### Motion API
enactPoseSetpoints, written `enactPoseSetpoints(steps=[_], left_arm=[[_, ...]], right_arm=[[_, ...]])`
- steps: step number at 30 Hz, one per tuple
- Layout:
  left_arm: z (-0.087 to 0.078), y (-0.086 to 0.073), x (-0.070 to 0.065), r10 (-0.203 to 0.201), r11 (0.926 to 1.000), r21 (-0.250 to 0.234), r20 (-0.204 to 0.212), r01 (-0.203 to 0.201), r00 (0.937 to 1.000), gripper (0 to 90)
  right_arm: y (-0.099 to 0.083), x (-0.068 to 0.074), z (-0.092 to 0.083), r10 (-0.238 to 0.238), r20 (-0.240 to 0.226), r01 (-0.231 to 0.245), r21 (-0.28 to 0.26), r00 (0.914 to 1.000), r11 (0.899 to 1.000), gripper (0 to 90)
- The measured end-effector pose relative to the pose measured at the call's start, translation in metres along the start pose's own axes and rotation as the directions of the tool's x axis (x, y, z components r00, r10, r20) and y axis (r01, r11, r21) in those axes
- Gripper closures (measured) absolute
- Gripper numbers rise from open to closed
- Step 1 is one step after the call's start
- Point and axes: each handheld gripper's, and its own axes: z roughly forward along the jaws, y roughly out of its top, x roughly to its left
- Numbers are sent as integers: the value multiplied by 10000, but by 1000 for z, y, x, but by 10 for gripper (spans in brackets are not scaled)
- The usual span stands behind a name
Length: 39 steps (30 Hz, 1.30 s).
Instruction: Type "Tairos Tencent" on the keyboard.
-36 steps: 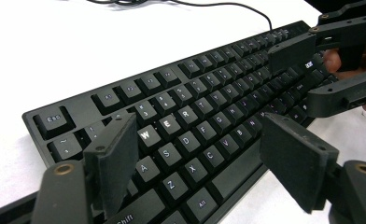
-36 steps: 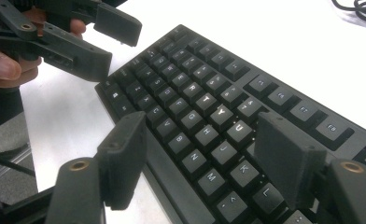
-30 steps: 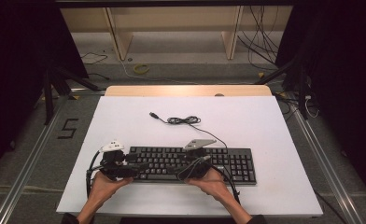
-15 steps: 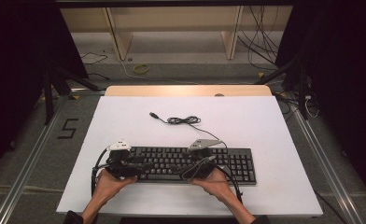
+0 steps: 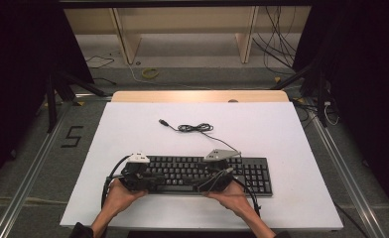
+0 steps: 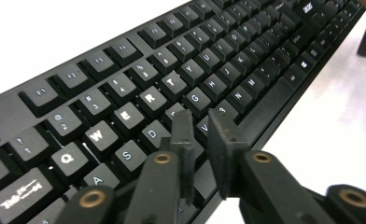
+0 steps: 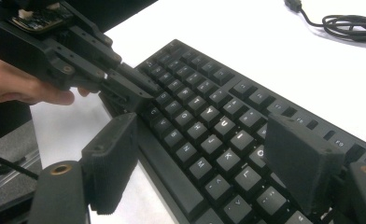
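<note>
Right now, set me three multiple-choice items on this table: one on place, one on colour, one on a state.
1. Where does the coiled cable lie?
A. beyond the keyboard
B. on the keys
C. on the floor

2. What colour is the keyboard?
A. white
B. black
C. red

3. How do the right hand-held gripper's jaws stand?
A. clamped on the cable
B. pressed together
C. wide apart over the keys

Answers: 1 A, the high view shows it on the table past the keyboard. 2 B, case and keys are black. 3 C, the right gripper view shows keys between them.

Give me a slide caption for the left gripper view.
Left gripper, jaws nearly closed, poised over the black keyboard's letter keys near its front edge.
</note>
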Motion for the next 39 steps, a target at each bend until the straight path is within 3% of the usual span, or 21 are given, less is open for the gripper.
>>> enactPoseSetpoints(steps=[6, 18, 28, 39], left_arm=[[4, 0, -3, 219, 9994, 264, 17, -220, 9998, 889], [11, 0, 0, 246, 9980, 583, -218, -233, 9995, 892], [12, 0, 0, 293, 9982, 534, -184, -283, 9994, 892], [0, 4, 1, -73, 9994, -336, 23, 74, 10000, 781]], right_arm=[[-2, 0, -3, -4, -27, 4, 26, 10000, 10000, 272], [-4, 0, -6, -2, -46, 2, -7, 10000, 10000, 274], [-4, 0, -7, -20, -36, 21, 13, 10000, 10000, 275], [-4, 0, -7, 6, -14, -6, -2, 10000, 10000, 275]])
